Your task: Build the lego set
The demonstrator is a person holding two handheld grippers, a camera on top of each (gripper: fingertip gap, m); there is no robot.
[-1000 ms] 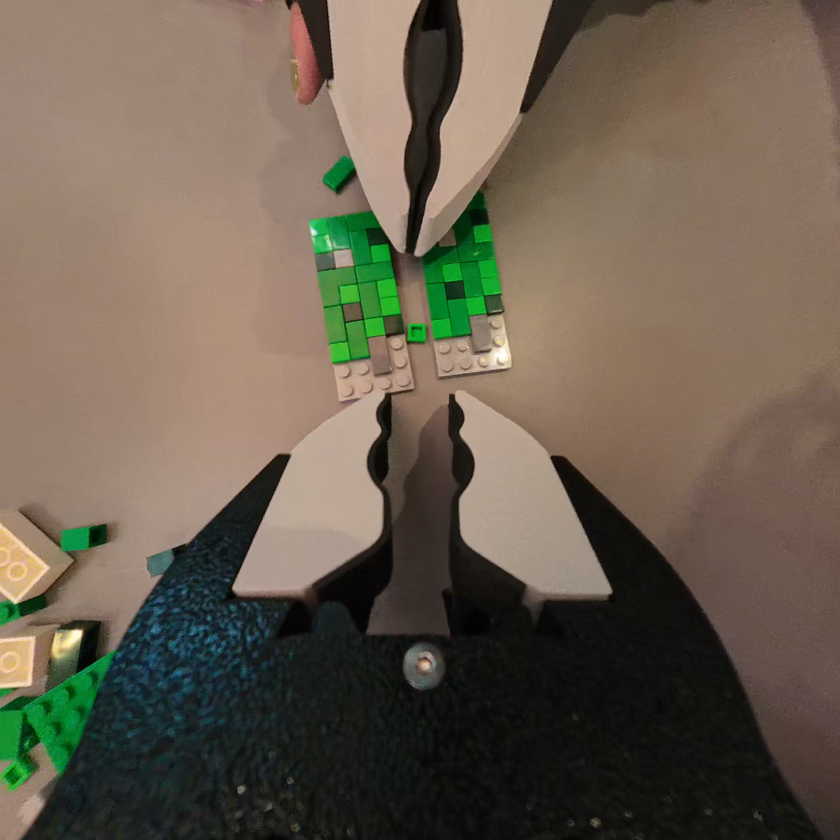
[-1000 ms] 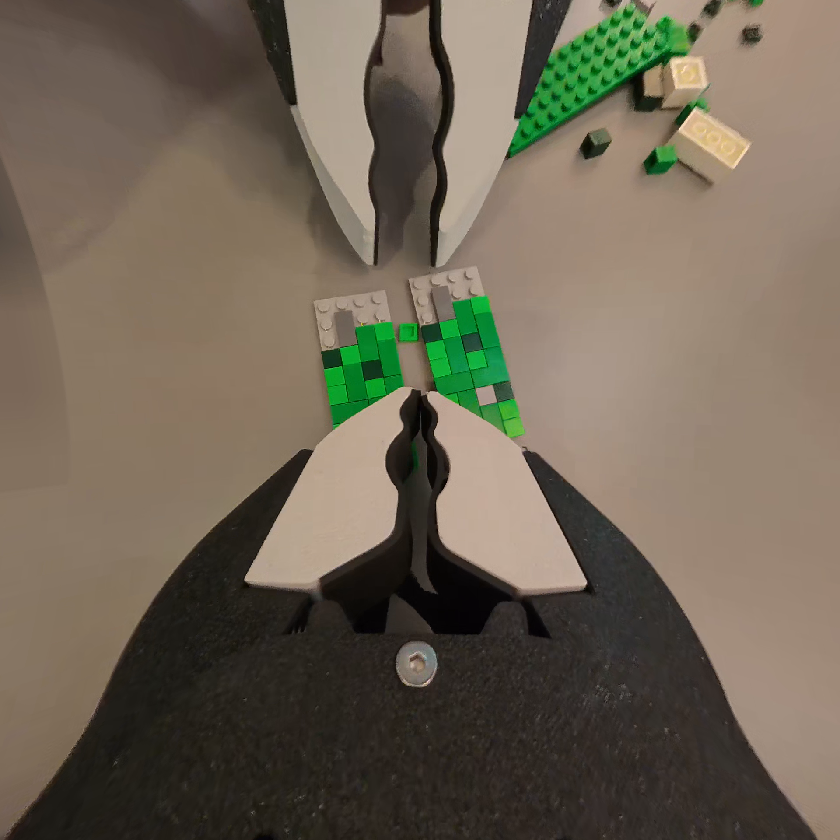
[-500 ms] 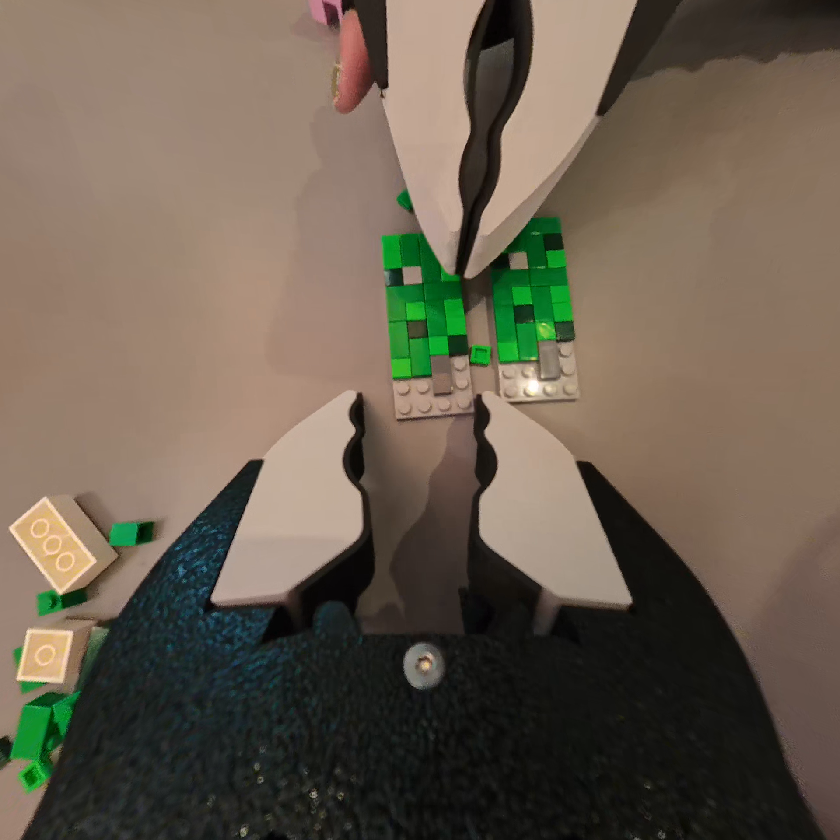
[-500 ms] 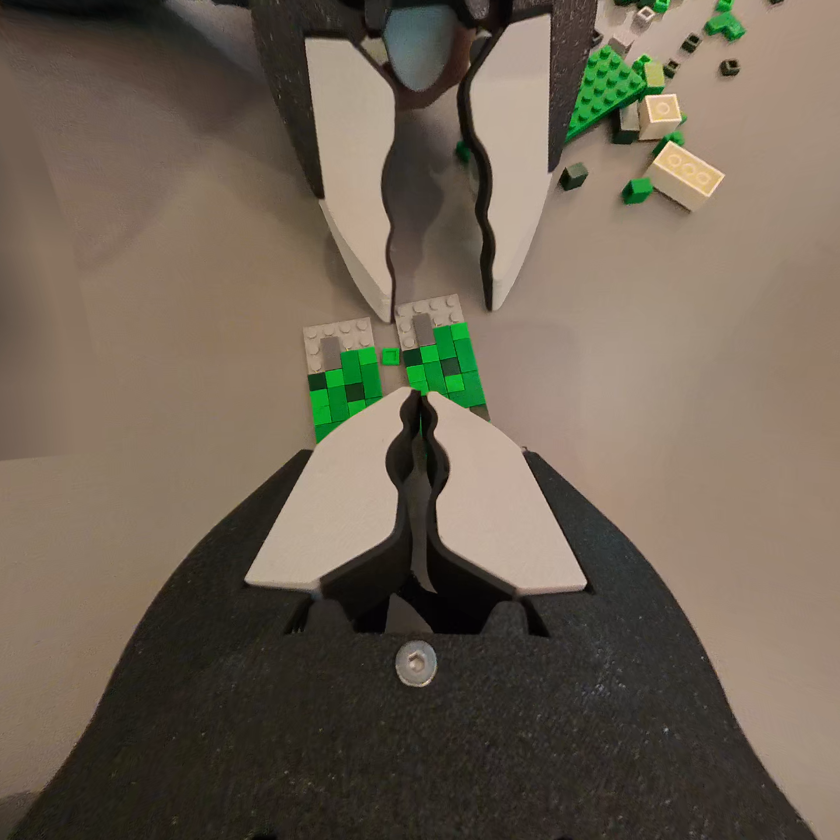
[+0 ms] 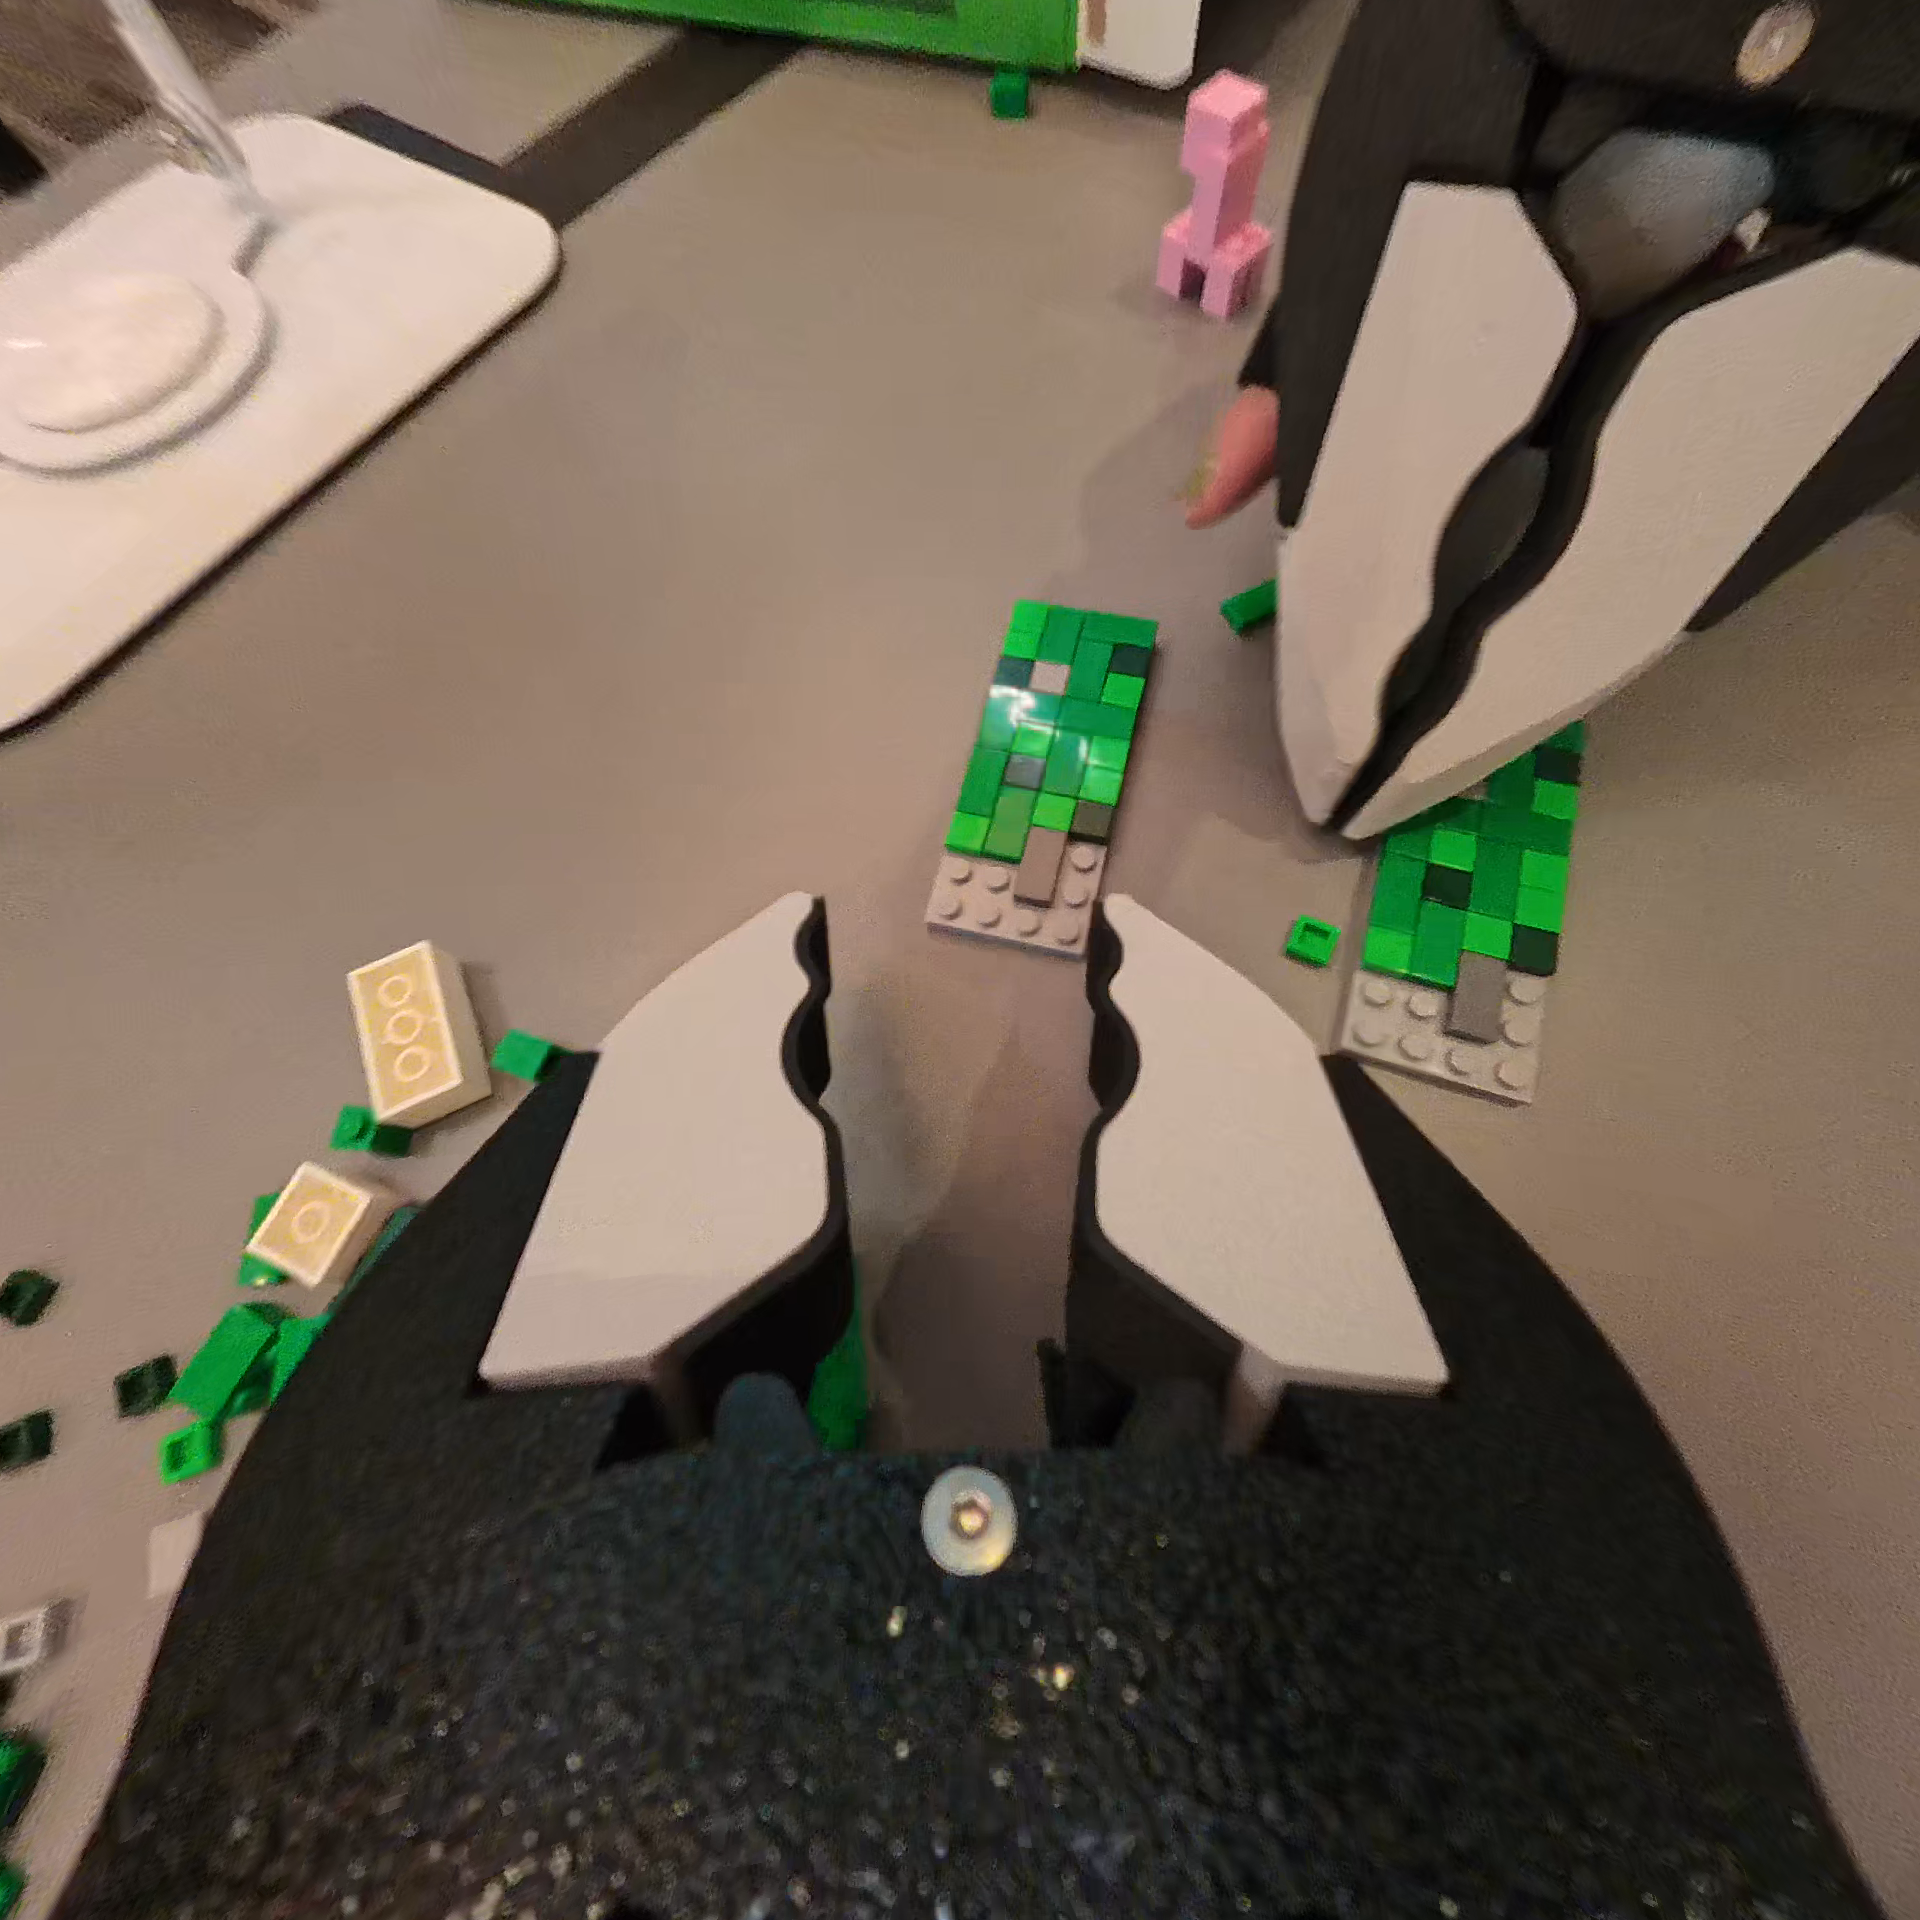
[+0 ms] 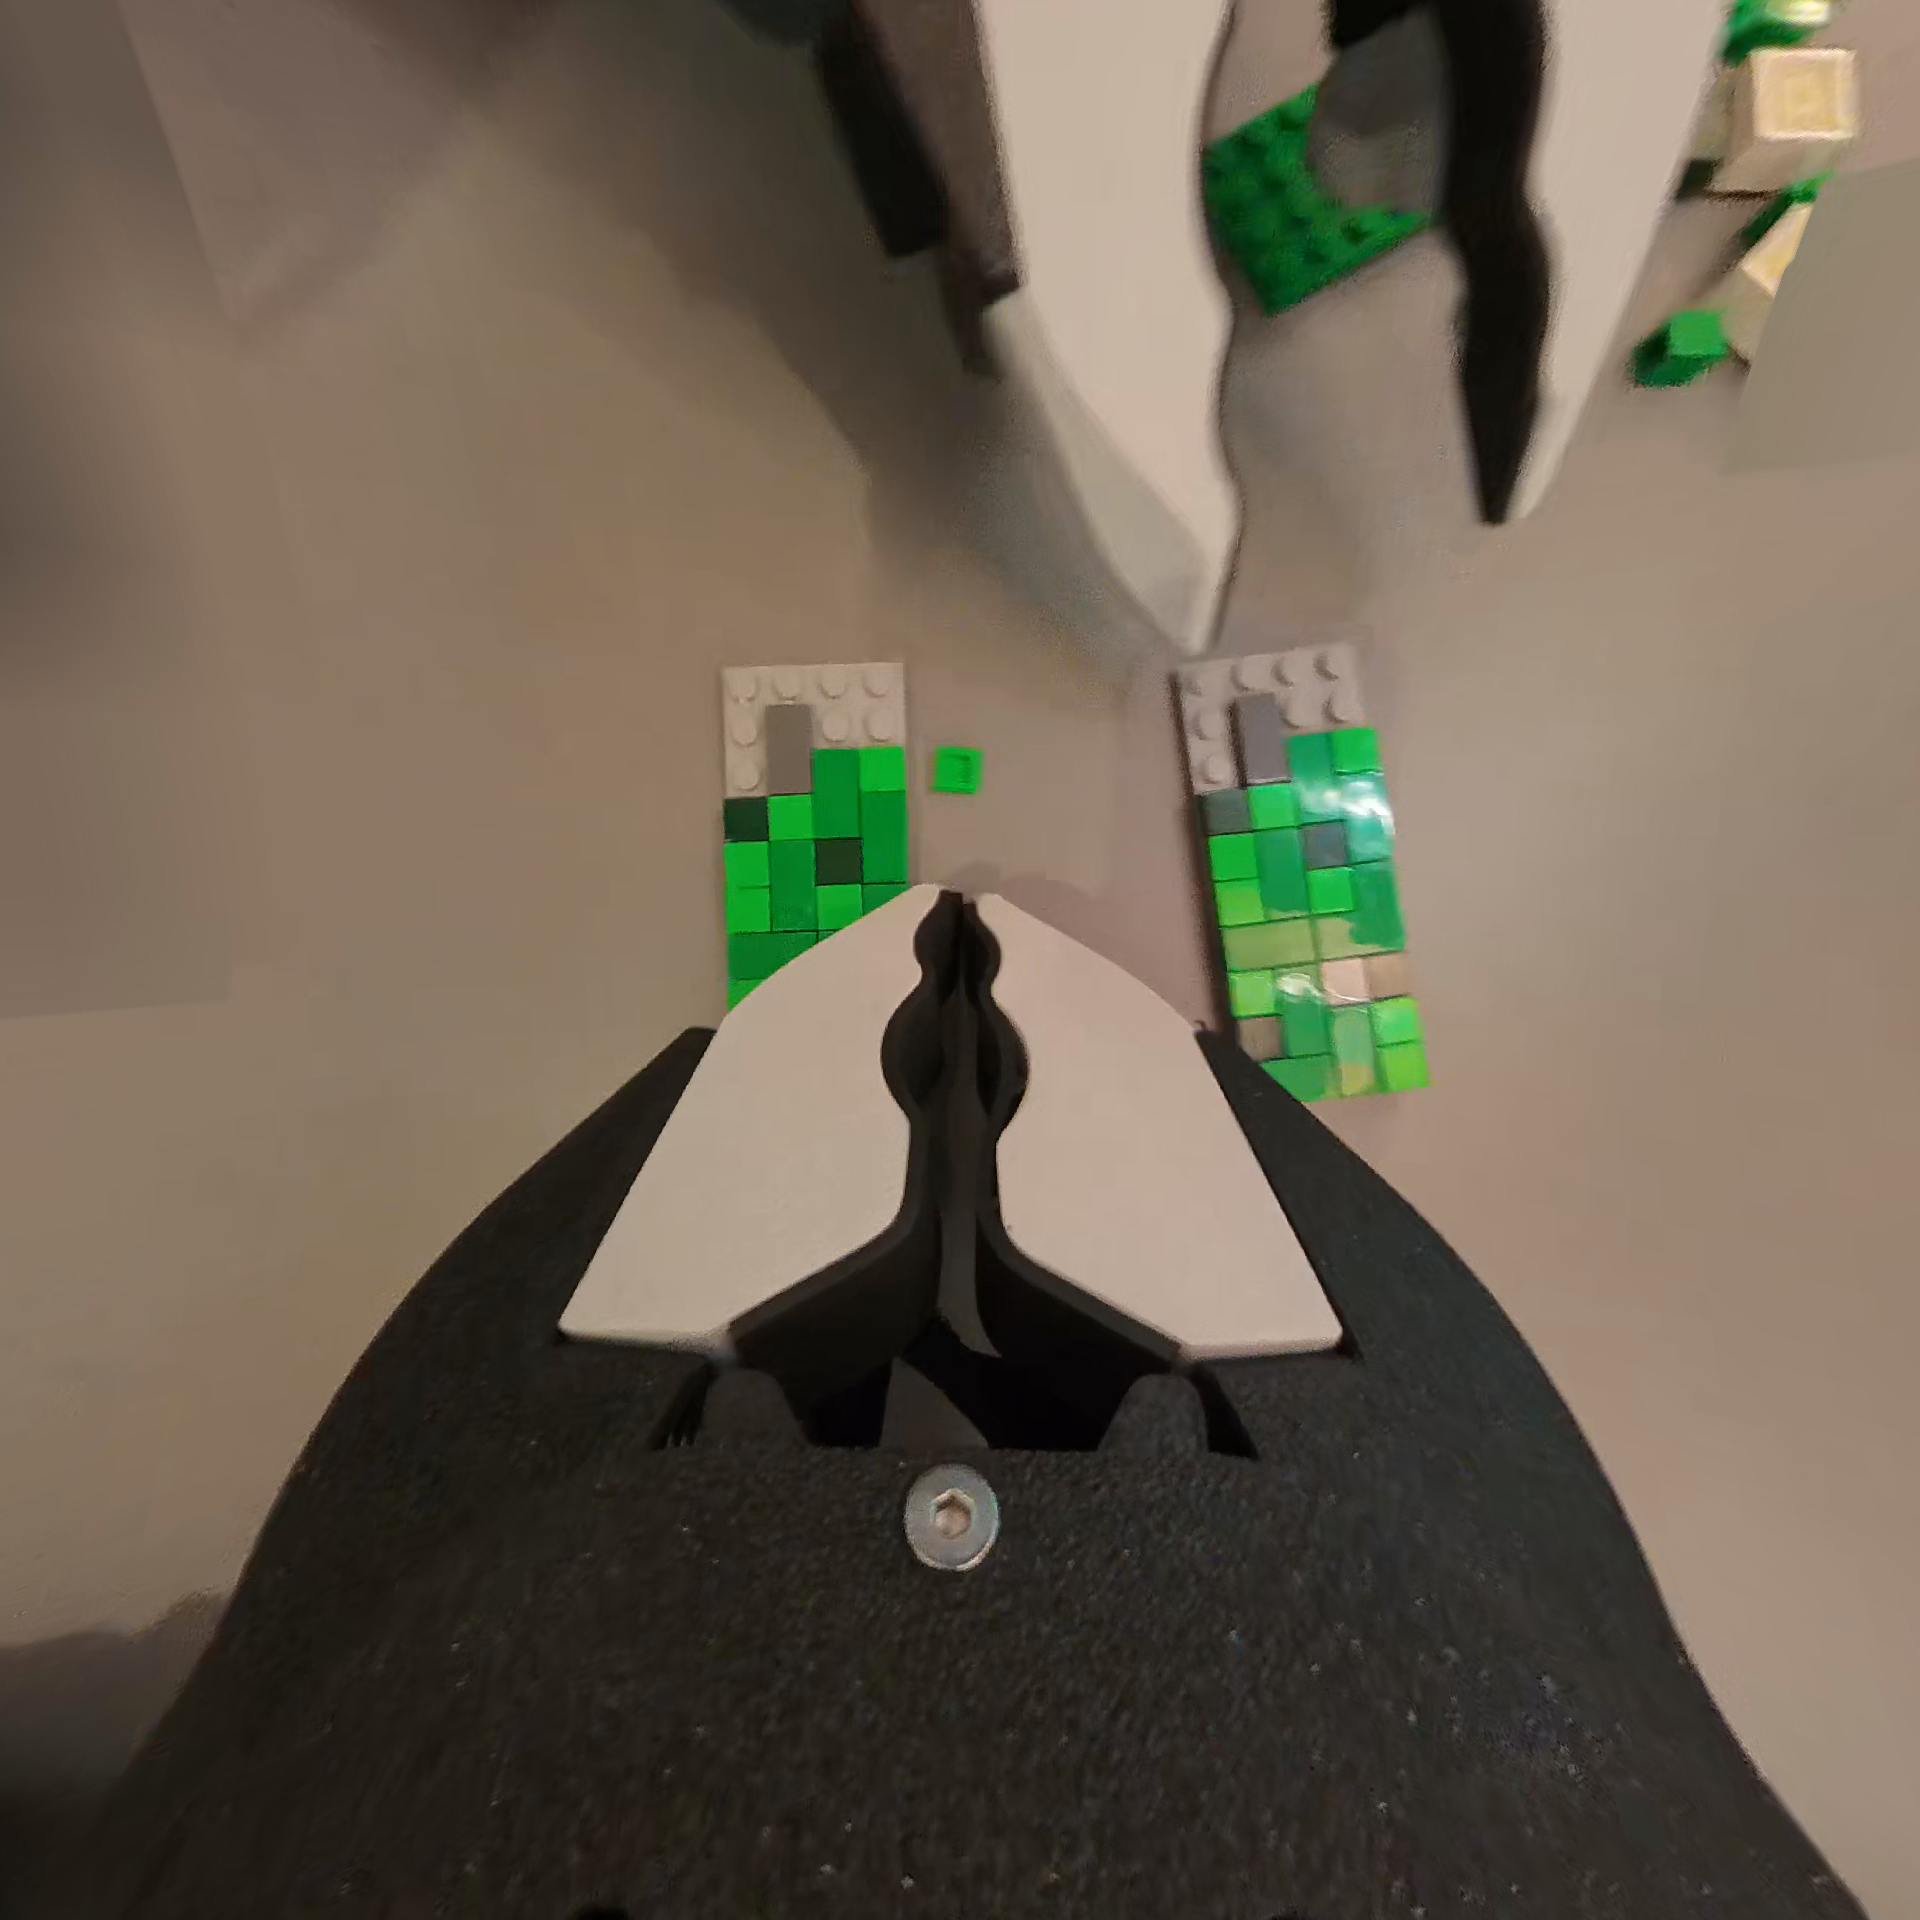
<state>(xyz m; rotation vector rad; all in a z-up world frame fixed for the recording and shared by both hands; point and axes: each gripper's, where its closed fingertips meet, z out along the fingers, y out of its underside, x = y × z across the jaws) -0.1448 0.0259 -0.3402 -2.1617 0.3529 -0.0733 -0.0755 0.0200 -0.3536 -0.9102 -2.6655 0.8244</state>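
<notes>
Two grey plates partly covered with green tiles lie apart on the grey table. In the left wrist view my left gripper (image 5: 961,920) is open and empty, its right fingertip (image 5: 1117,925) at the grey end of one plate (image 5: 1049,769). My right gripper (image 5: 1340,821) is shut, its tip at the far corner of the other plate (image 5: 1465,914). A small loose green tile (image 5: 1311,940) lies between the plates. In the right wrist view my right gripper (image 6: 961,904) is shut over one plate (image 6: 810,831). The other plate (image 6: 1309,894) lies to the right, the tile (image 6: 958,771) between them, and the left gripper (image 6: 1351,561) is open beyond.
A white mat (image 5: 395,260) bearing a clear glass base is far left. A pink block figure (image 5: 1221,197) stands at the back. Tan bricks (image 5: 416,1034) and loose green pieces (image 5: 229,1371) lie to the left. A green baseplate (image 6: 1288,208) lies behind the left gripper.
My left gripper opened wider and swung to the left. One tiled plate slid sideways away from the other, so the gap between them is now wide. My right gripper stayed shut.
</notes>
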